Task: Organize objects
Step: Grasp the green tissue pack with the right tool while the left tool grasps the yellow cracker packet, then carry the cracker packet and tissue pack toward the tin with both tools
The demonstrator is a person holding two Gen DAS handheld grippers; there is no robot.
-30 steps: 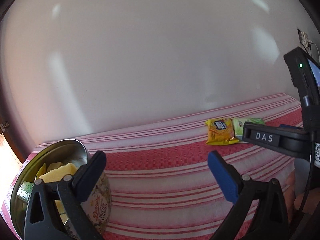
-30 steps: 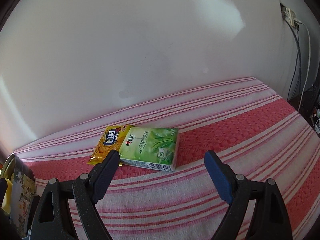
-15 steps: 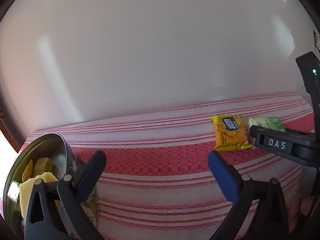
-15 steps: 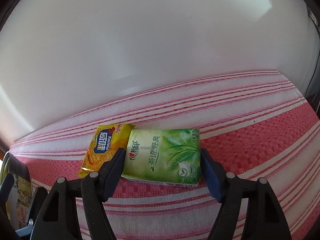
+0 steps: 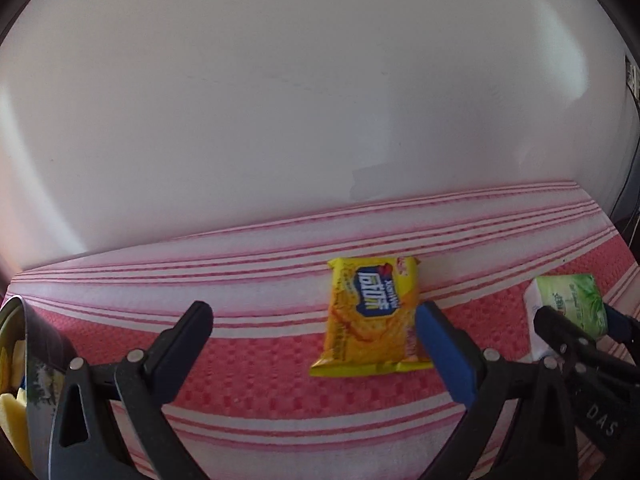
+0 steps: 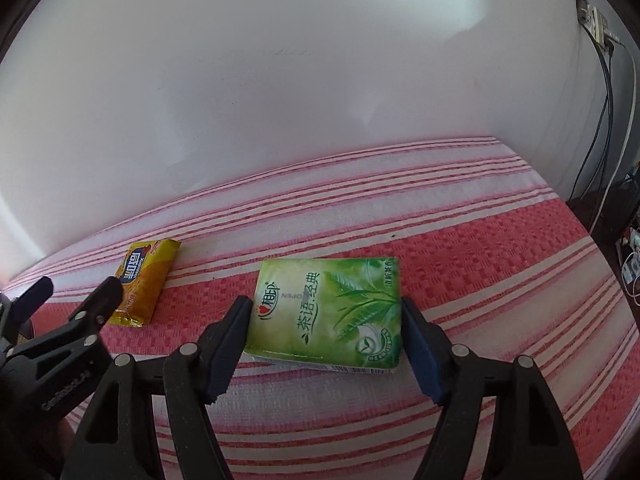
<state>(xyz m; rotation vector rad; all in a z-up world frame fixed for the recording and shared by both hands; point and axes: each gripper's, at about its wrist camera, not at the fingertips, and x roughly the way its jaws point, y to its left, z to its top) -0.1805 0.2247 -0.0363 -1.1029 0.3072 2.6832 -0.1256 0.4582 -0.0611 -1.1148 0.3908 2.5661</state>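
Observation:
A green tissue pack point(image 6: 326, 308) sits between the pads of my right gripper point(image 6: 325, 309), which press on both its short sides just over the red striped cloth point(image 6: 500, 264). In the left wrist view the same pack point(image 5: 568, 300) shows at the far right in the right gripper point(image 5: 576, 322). A yellow cracker packet point(image 5: 370, 316) lies flat on the cloth. My left gripper point(image 5: 312, 316) stands open and empty in front of it, its blue fingertip point(image 5: 430, 320) at the packet's right edge. The right wrist view shows the packet point(image 6: 142, 282) beside the left gripper point(image 6: 76, 292).
A round metal tin point(image 5: 28, 344) holding yellow items stands at the left edge. A white wall point(image 5: 320, 100) backs the table. A wall socket point(image 6: 596, 20) and cables point(image 6: 608, 128) hang past the table's right end.
My right gripper closed on the green pack and carried it right, away from the yellow packet. My left gripper swung right from the tin toward the yellow packet, still open.

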